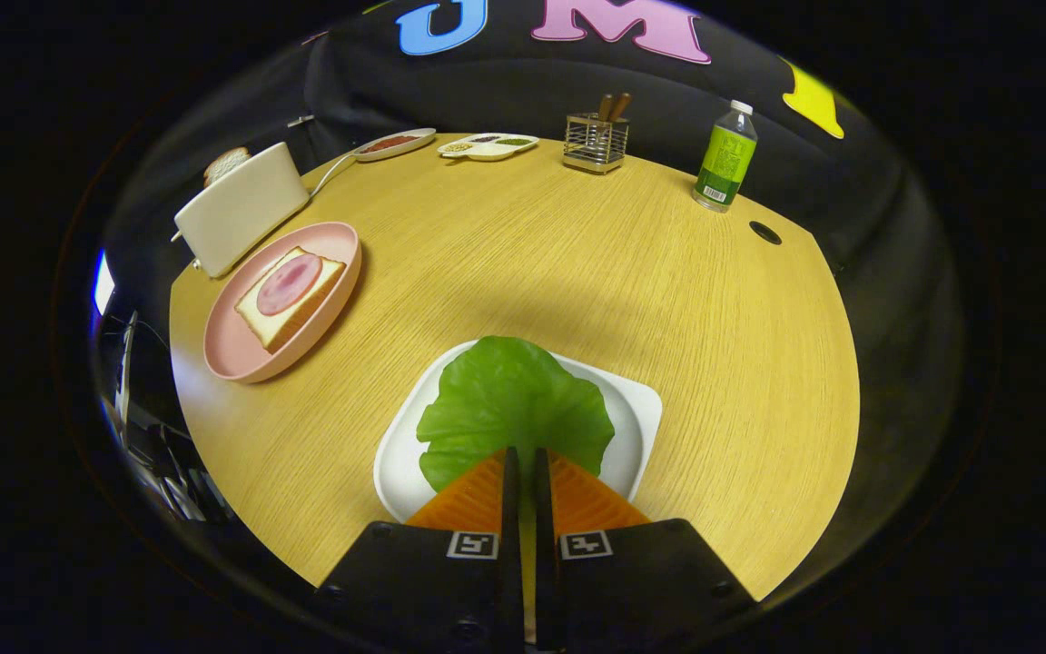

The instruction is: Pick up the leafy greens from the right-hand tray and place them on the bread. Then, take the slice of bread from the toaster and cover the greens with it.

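At the far left a white toaster (241,207) stands at the rim of the wooden surface (714,363) with a slice of bread (226,163) sticking up from its slot; just beside it, nearer the camera, a pink plate (223,350) carries a slice of bread (271,318) topped by a round of pink ham (290,283); further back lie a small oval dish (394,144) and a divided white dish (488,146); in the middle, the leafy greens (509,404) lie on a white tray (636,422), their near edge between the orange fingers (478,500); the gripper (523,459) has its jaws drawn almost together with a thin gap, pinching the leaf's edge; beyond, a wire holder (595,142) with wooden handles; at the right, a green-labelled bottle (725,157) and a dark hole (765,232).
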Demonstrator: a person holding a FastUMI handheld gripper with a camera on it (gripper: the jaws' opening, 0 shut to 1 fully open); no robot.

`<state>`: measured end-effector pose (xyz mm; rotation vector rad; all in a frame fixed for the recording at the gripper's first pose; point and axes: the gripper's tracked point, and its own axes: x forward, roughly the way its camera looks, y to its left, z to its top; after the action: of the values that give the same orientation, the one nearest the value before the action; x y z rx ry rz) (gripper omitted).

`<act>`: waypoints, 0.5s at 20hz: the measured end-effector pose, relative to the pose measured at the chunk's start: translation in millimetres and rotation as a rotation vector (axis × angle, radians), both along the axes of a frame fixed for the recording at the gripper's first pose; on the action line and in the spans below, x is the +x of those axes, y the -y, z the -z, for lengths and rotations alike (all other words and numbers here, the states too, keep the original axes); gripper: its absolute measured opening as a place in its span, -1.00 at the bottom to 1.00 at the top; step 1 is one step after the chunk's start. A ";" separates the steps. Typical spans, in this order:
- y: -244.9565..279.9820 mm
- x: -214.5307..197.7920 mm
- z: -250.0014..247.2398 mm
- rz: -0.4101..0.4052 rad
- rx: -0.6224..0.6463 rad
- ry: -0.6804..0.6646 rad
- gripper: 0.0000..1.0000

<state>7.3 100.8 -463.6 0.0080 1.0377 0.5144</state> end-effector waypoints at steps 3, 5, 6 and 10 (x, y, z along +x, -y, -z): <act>0.7 1.5 -23.1 0.046 0.044 0.023 -0.87; -0.5 -0.8 -43.7 0.063 0.071 0.039 -0.87; -0.5 -1.2 -55.8 0.067 0.074 0.056 -0.87; -20.9 -3.2 -114.8 0.089 0.120 0.126 -0.87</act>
<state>4.1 121.7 -348.9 0.1262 0.8780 0.4893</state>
